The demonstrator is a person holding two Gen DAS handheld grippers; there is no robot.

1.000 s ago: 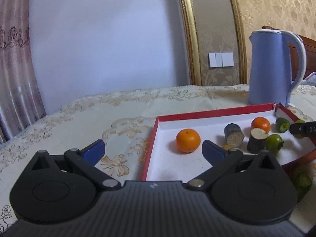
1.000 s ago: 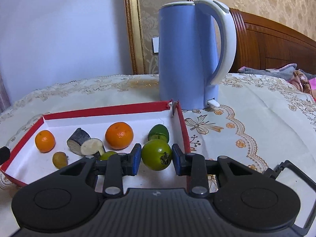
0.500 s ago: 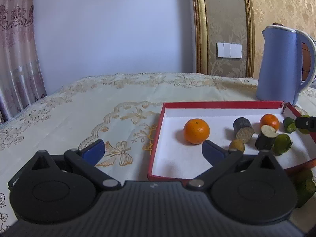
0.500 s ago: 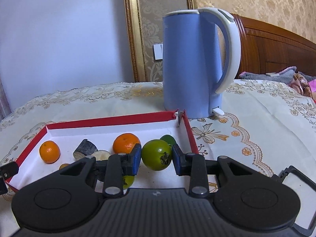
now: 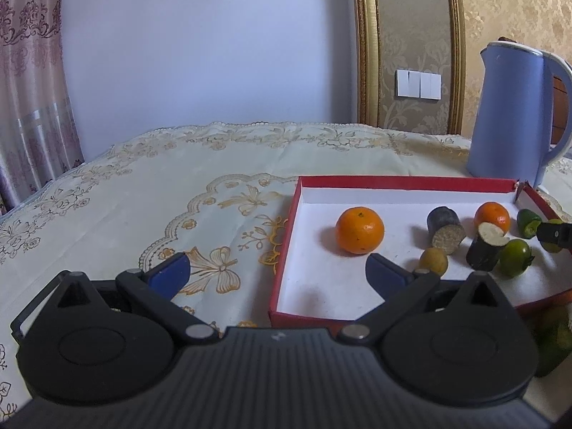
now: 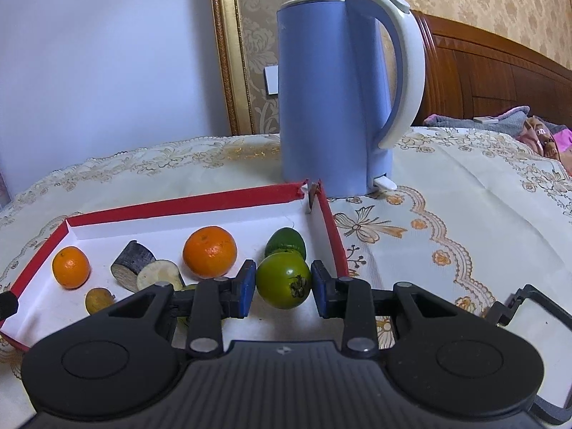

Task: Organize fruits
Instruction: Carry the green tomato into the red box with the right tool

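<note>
A red tray (image 6: 178, 205) with a white floor holds two oranges (image 6: 210, 251) (image 6: 70, 266), two dark cut pieces (image 6: 133, 259), a small yellow fruit (image 6: 98, 299) and a green fruit (image 6: 286, 243). My right gripper (image 6: 283, 284) is shut on another round green fruit (image 6: 283, 280), held over the tray's right end. In the left wrist view my left gripper (image 5: 277, 273) stands open and holds nothing, its fingers on either side of the tray's (image 5: 393, 181) near left corner. The nearest orange (image 5: 360, 230) lies just beyond its right finger.
A tall blue kettle (image 6: 339, 100) stands right behind the tray's far right corner. More green fruits (image 5: 554, 339) lie on the embroidered tablecloth (image 5: 178, 196) outside the tray's near right side. A wooden headboard and bedding sit at the far right.
My left gripper has rolled and turned, so the table now looks level in its view. The right gripper keeps its hold on the green fruit and has barely moved.
</note>
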